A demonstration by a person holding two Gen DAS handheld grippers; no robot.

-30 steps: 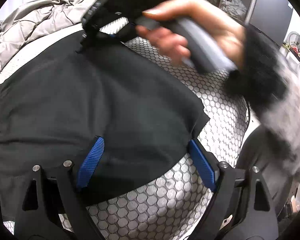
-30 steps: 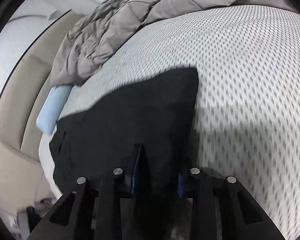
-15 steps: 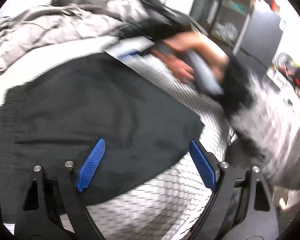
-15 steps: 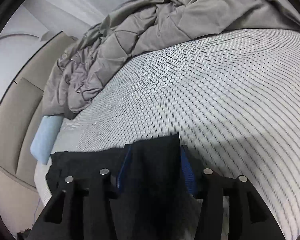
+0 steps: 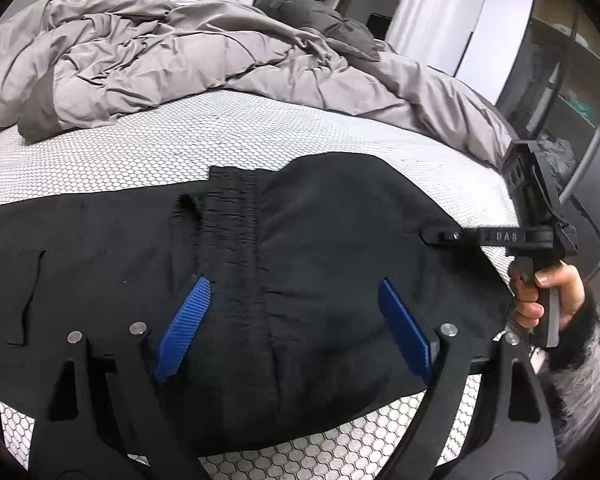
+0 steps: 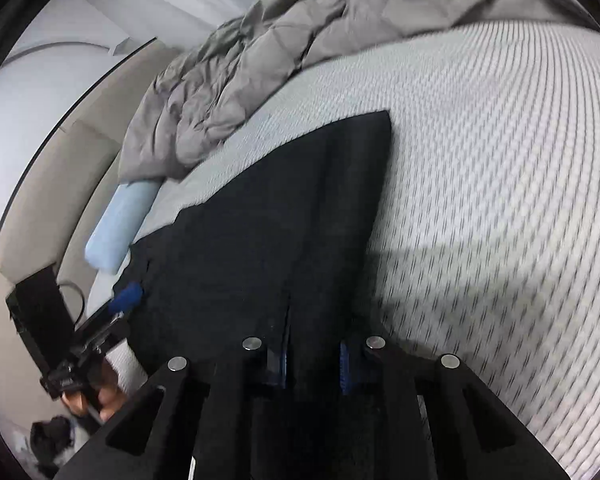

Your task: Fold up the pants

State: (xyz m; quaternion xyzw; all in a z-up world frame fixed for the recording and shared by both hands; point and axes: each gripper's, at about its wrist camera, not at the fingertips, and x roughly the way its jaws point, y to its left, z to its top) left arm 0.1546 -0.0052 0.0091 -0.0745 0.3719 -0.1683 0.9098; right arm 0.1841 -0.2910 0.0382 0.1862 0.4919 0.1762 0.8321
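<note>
Black pants (image 5: 308, 264) lie on the white honeycomb mattress (image 5: 140, 148), a folded layer over the elastic waistband (image 5: 232, 216). My left gripper (image 5: 296, 328) is open, its blue pads (image 5: 184, 320) spread just over the cloth near the front edge. My right gripper (image 6: 312, 364) is shut on the pants' edge (image 6: 284, 216); it shows at the right of the left wrist view (image 5: 536, 236), its tip on the fold. The left gripper shows small at lower left in the right wrist view (image 6: 124, 300).
A rumpled grey duvet (image 5: 188, 52) is heaped at the back of the bed. A light blue pillow (image 6: 120, 224) lies by the beige headboard (image 6: 60, 184). Dark shelving (image 5: 560, 92) stands to the right past the bed edge.
My right gripper has carried the pants' edge across, from the far back to the right side. The folded layer now covers the waistband. My left gripper stayed open.
</note>
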